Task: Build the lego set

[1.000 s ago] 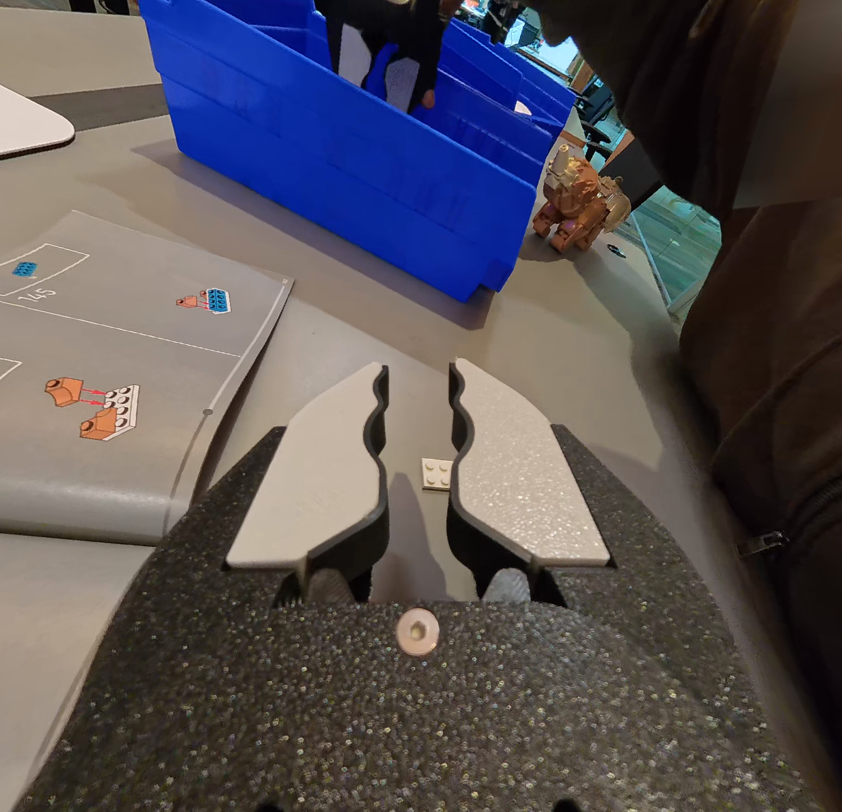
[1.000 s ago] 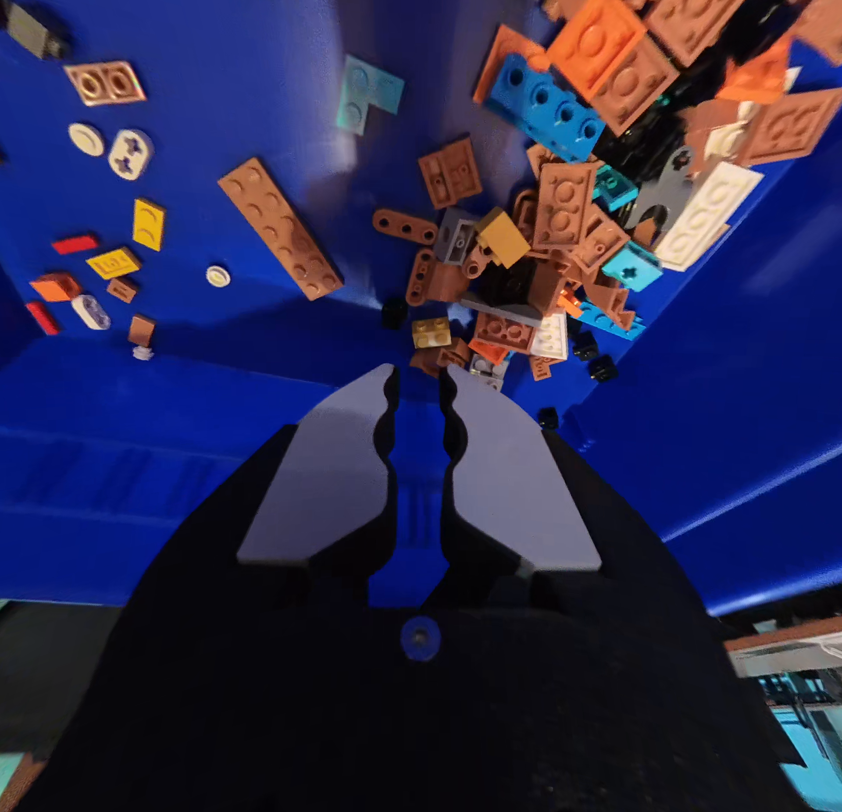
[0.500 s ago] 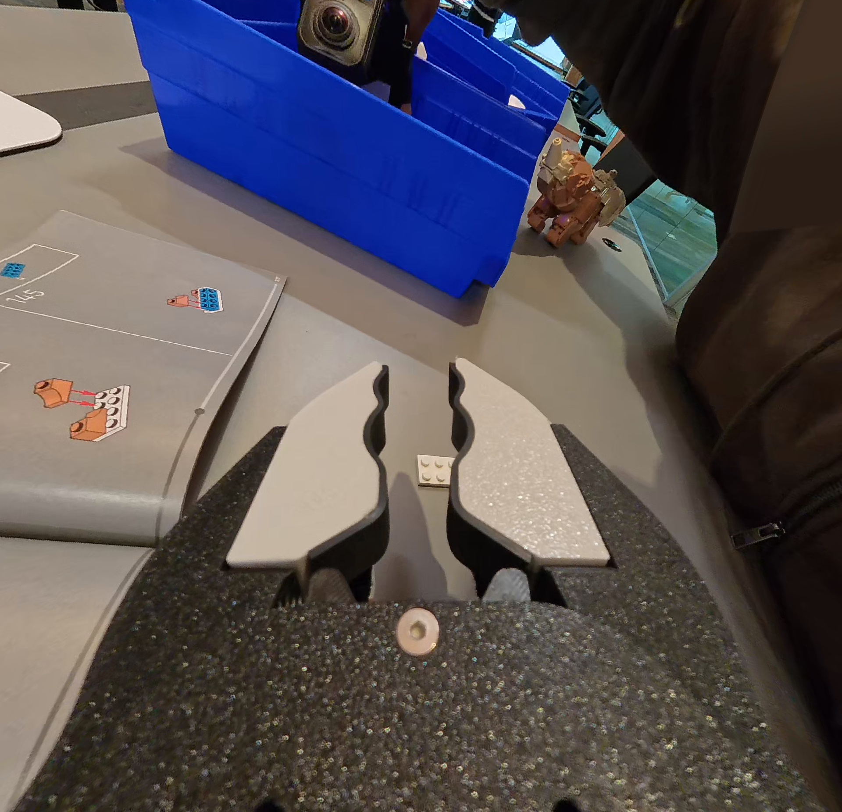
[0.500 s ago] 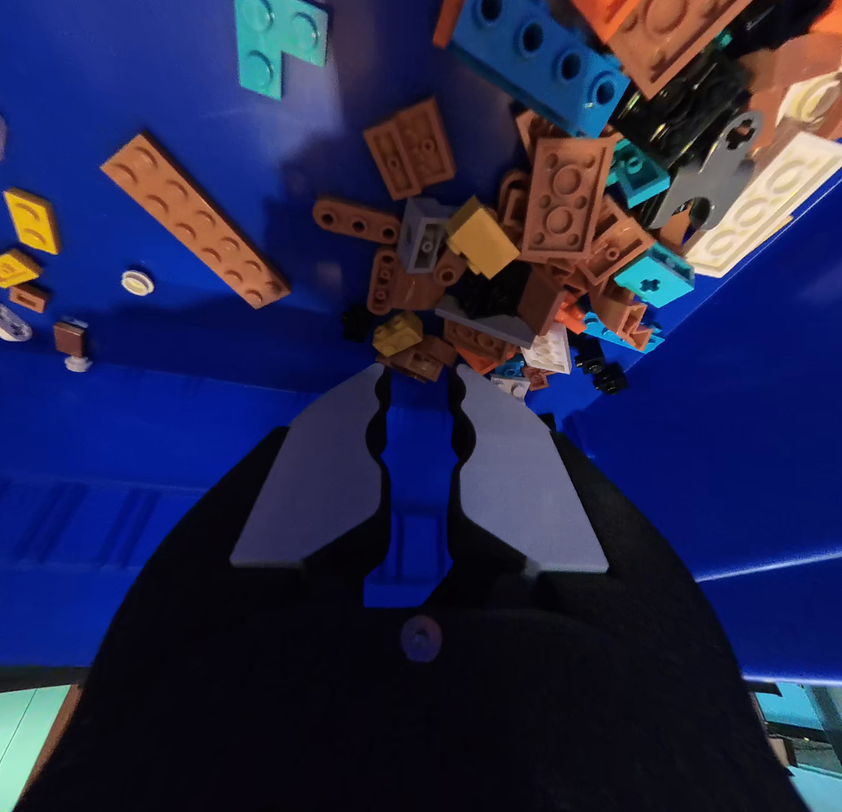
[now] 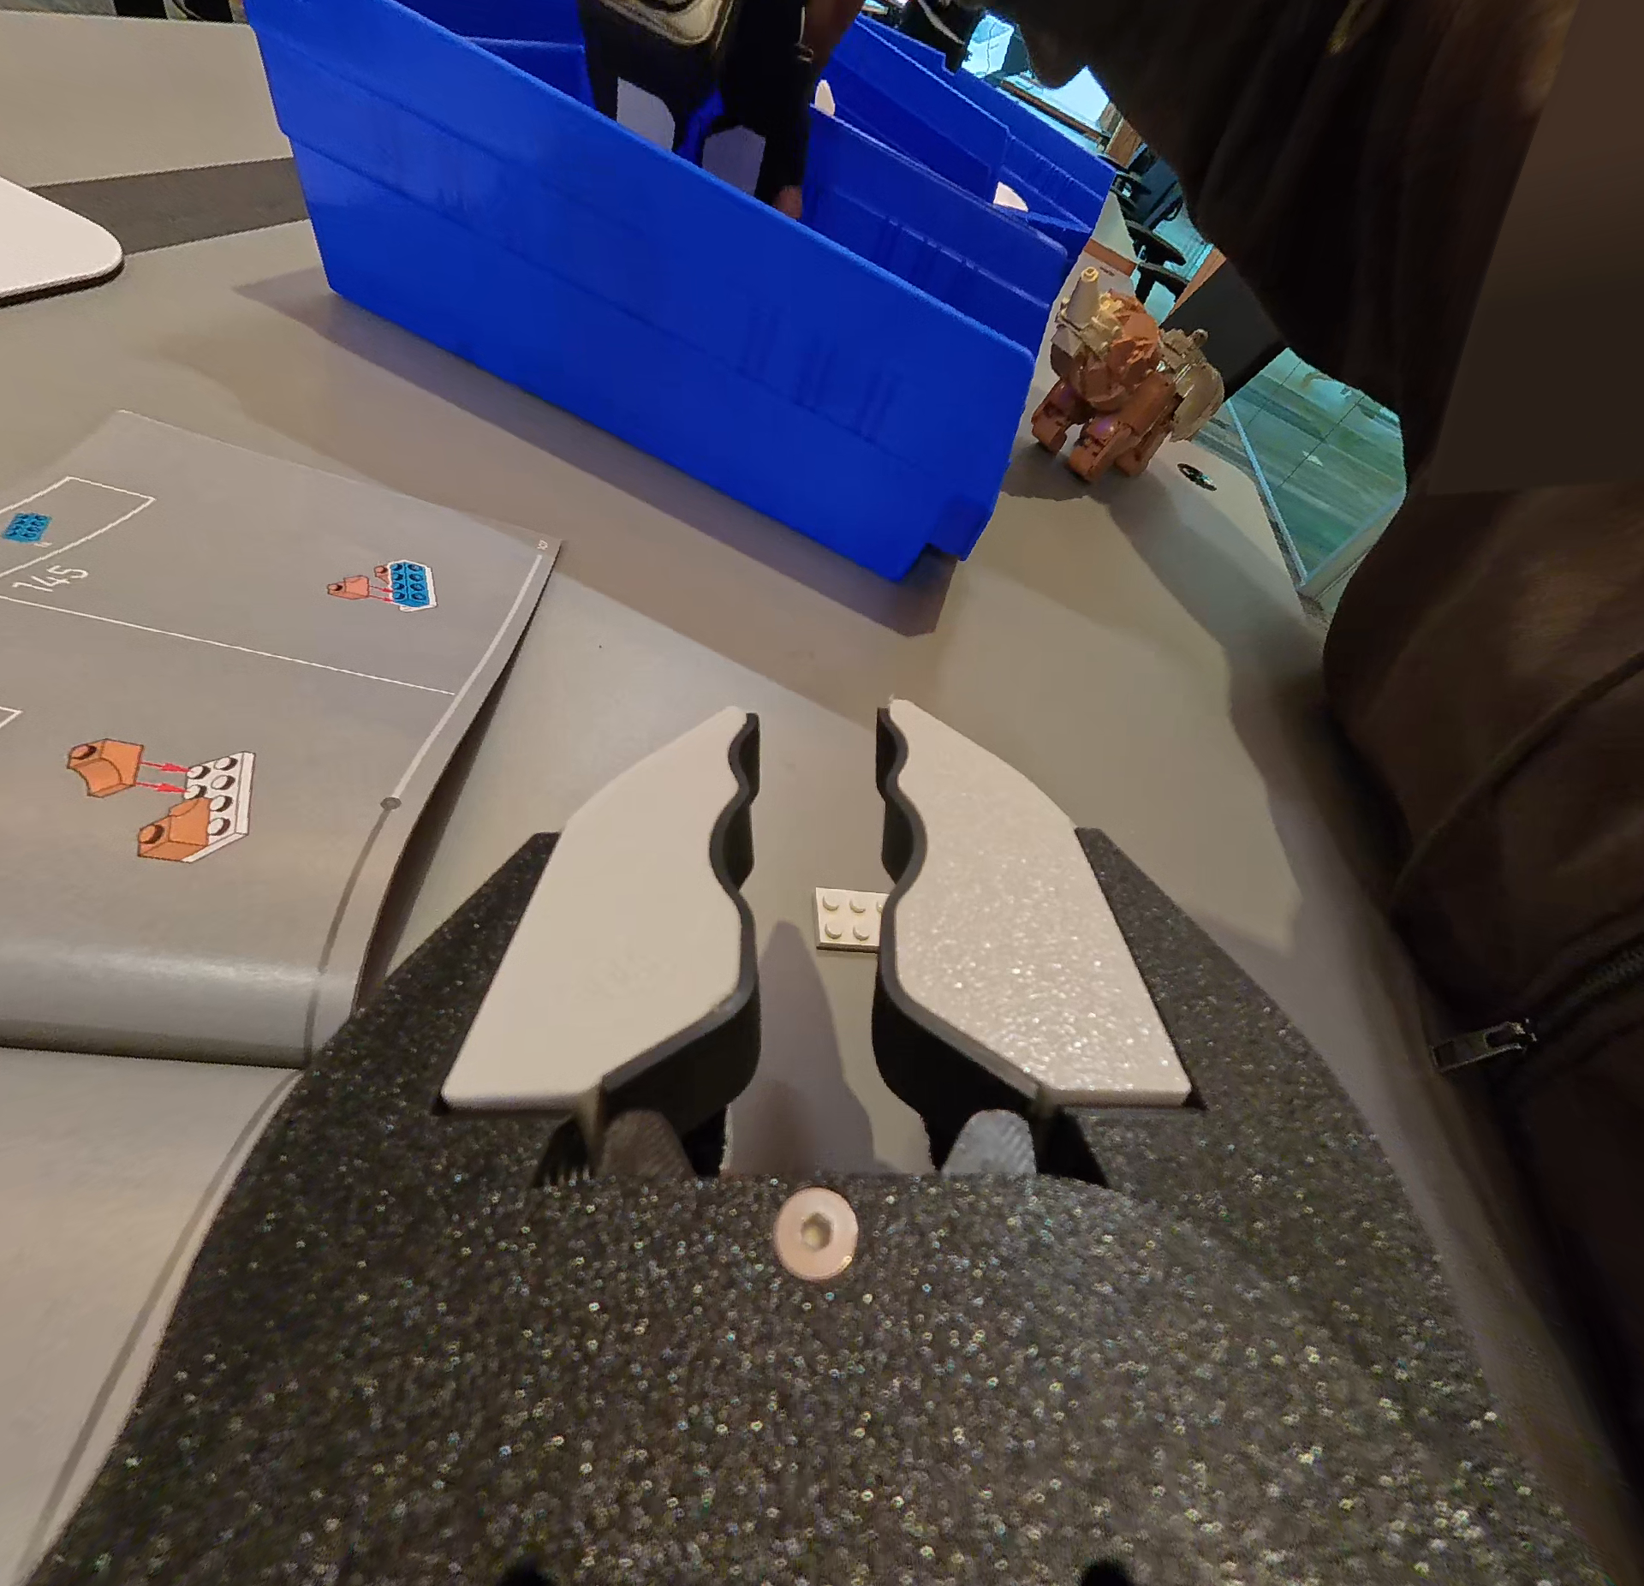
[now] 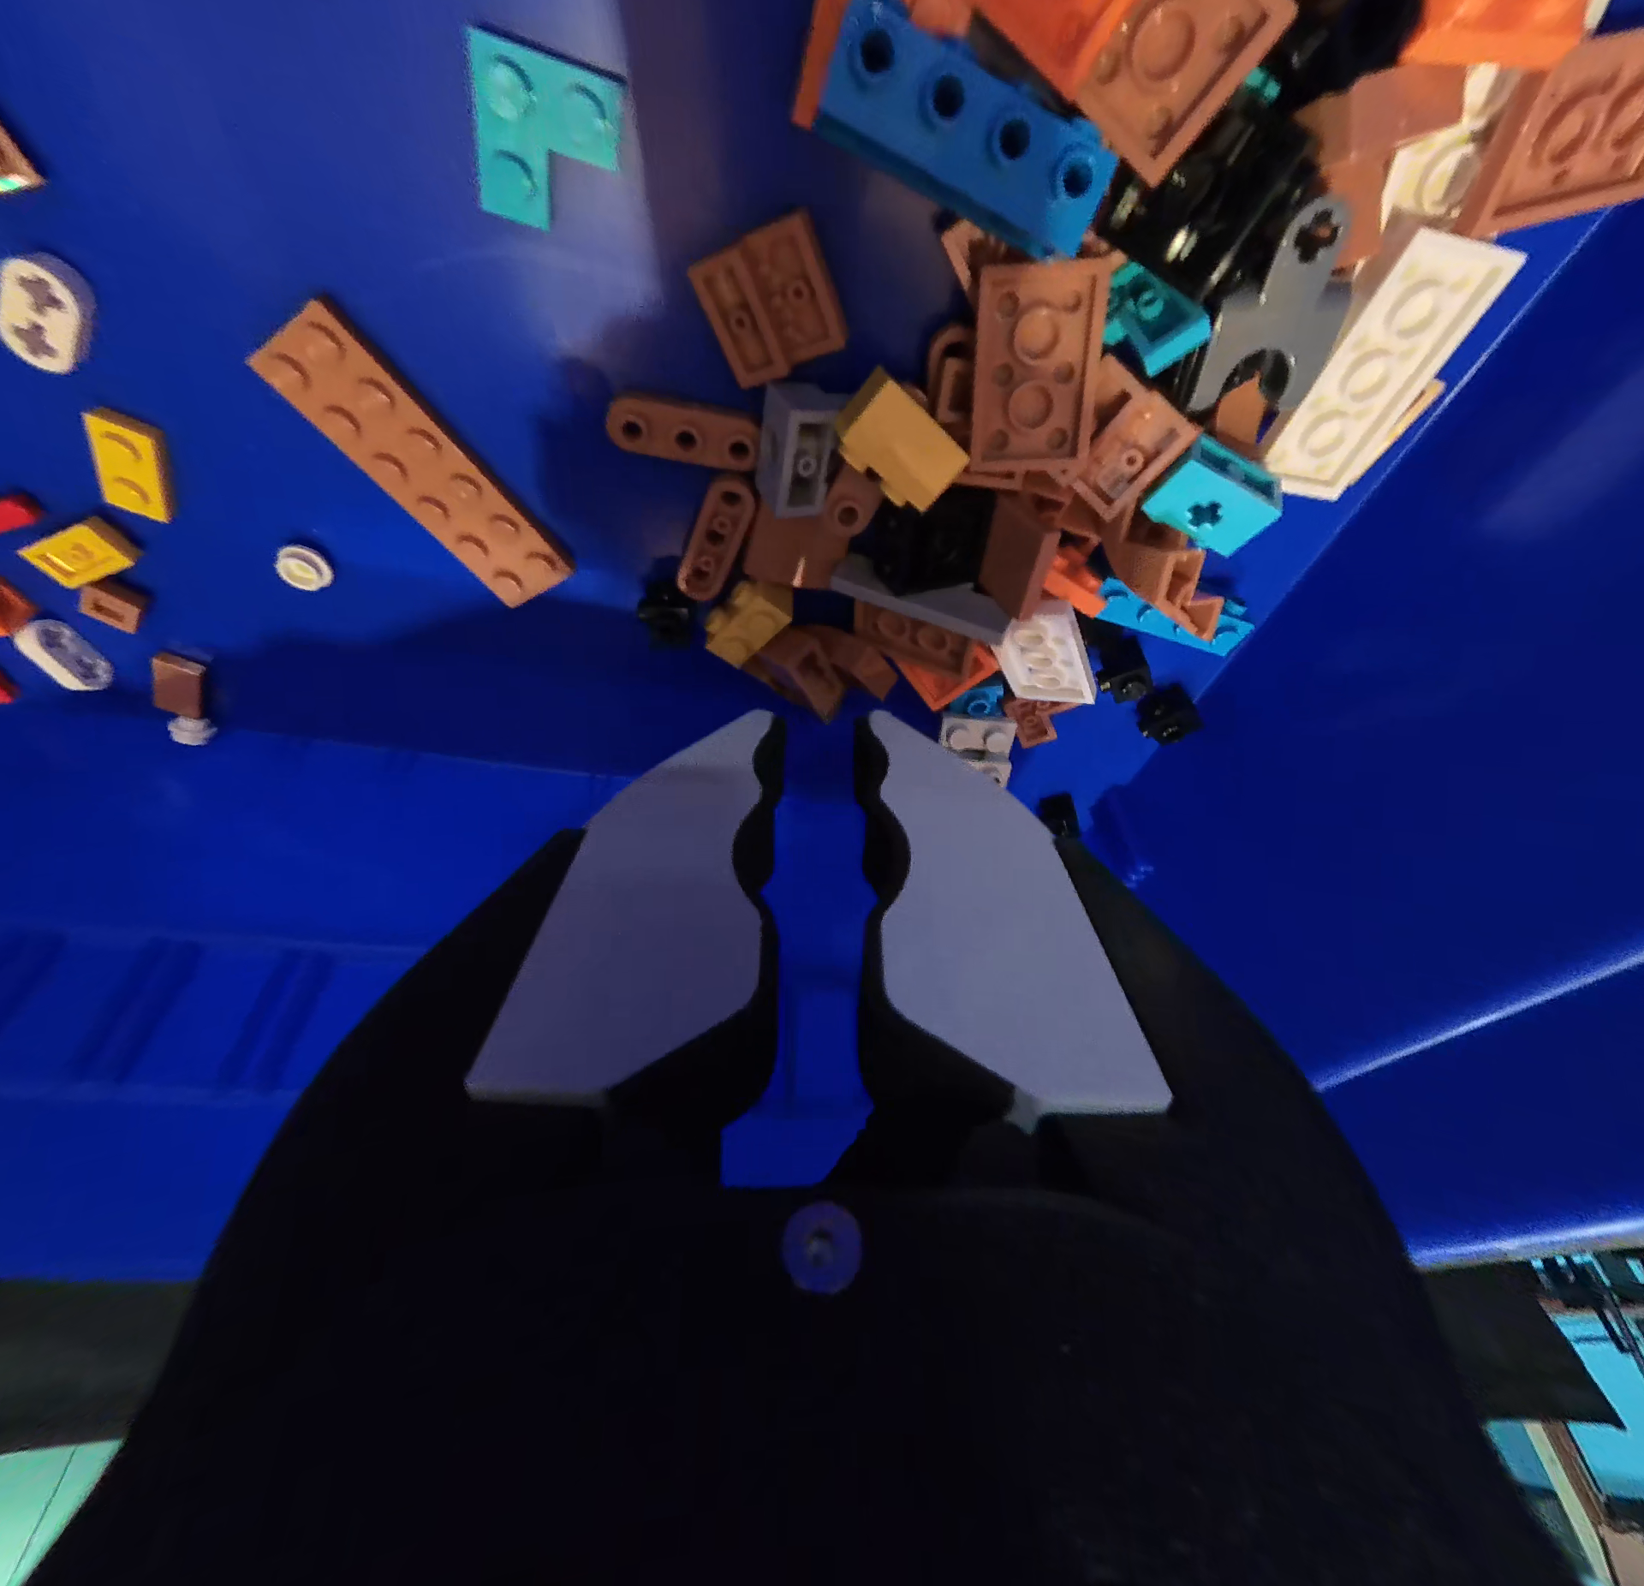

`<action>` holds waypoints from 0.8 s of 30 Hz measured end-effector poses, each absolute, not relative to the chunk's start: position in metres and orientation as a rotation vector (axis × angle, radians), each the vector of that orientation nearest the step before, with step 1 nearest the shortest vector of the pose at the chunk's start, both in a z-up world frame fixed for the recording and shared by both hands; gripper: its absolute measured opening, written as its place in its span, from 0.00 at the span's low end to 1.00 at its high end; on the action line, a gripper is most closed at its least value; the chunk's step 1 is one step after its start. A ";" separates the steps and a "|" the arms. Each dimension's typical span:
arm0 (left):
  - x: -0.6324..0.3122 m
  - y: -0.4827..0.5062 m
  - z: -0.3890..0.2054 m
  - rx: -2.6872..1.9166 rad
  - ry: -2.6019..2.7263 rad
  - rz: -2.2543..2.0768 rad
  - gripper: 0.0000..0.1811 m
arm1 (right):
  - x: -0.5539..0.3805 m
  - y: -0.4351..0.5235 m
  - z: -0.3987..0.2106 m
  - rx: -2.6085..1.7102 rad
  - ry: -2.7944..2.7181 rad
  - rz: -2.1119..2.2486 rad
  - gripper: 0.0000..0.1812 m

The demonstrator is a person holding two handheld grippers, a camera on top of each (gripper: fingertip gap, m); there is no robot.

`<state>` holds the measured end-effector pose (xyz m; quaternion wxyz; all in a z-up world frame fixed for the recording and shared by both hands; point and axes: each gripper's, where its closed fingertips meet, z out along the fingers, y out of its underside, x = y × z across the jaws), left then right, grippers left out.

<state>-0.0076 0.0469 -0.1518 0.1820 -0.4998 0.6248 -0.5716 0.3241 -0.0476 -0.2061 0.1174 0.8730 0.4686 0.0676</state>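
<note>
Now our left gripper (image 5: 817, 725) hovers unclenched over one flat white studded plate (image 5: 850, 918). Our right gripper (image 6: 818, 729), also parted and empty, faces one jumbled brick pile (image 6: 1023, 493) in the glossy blue bin (image 6: 1423, 742).

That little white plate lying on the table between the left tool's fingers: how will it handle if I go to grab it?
The white plate lies flat and thin on the smooth table, so it will probably slide rather than lift. It looks rigid and light, and won't roll. The left tool is open, with little edge to pinch.
</note>
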 end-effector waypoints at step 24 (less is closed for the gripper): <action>-0.008 0.047 -0.152 -1.414 1.765 -1.616 0.14 | 0.320 -0.044 -0.200 2.563 1.439 0.230 0.04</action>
